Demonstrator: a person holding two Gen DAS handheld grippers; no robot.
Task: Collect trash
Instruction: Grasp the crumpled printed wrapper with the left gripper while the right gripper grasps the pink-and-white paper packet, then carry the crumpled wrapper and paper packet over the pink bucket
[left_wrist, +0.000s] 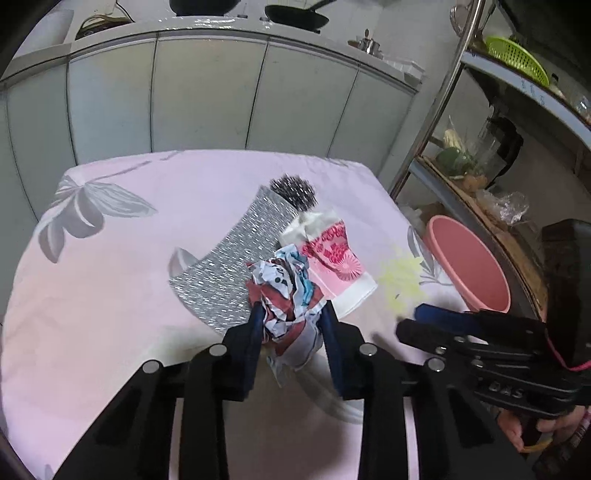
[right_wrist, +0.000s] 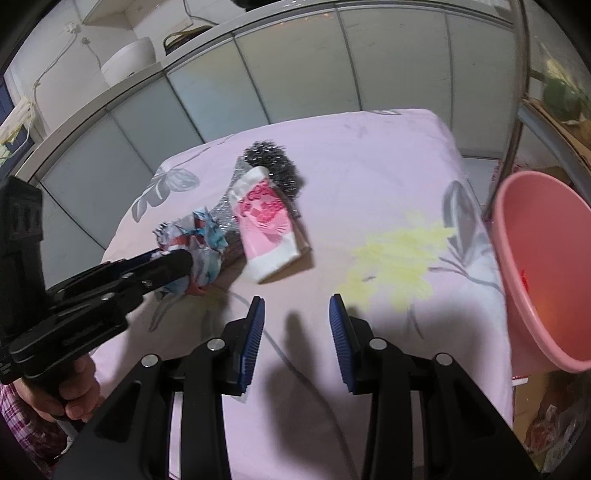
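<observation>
On the pink cloth (left_wrist: 110, 258), near its middle: paper wad (left_wrist: 286, 291) — crumpled, printed red, blue and white — pinched between the blue pads of the left gripper (left_wrist: 291, 314), lower edge apparently touching the cloth. Not yet in the basin (right_wrist: 546, 266).

Progress, judged: first piece gripped, none delivered from here; something small and red visible inside the basin, cannot tell what. Left to collect: pink-and-white wrapper (left_wrist: 332, 266), just beside the wad; possibly the silver sheet (left_wrist: 229, 266) and wire scrubber (left_wrist: 295, 190) behind — trash or not, unclear.

Right gripper (right_wrist: 297, 306): fingers spread, nothing between, hovering over bare cloth.

Views: left wrist shows the pinch itself, pads on both sides. Right wrist shows the basin's inside and its place off the cloth's right edge — also the wad from the side, partly hidden by the left gripper's jaw.
</observation>
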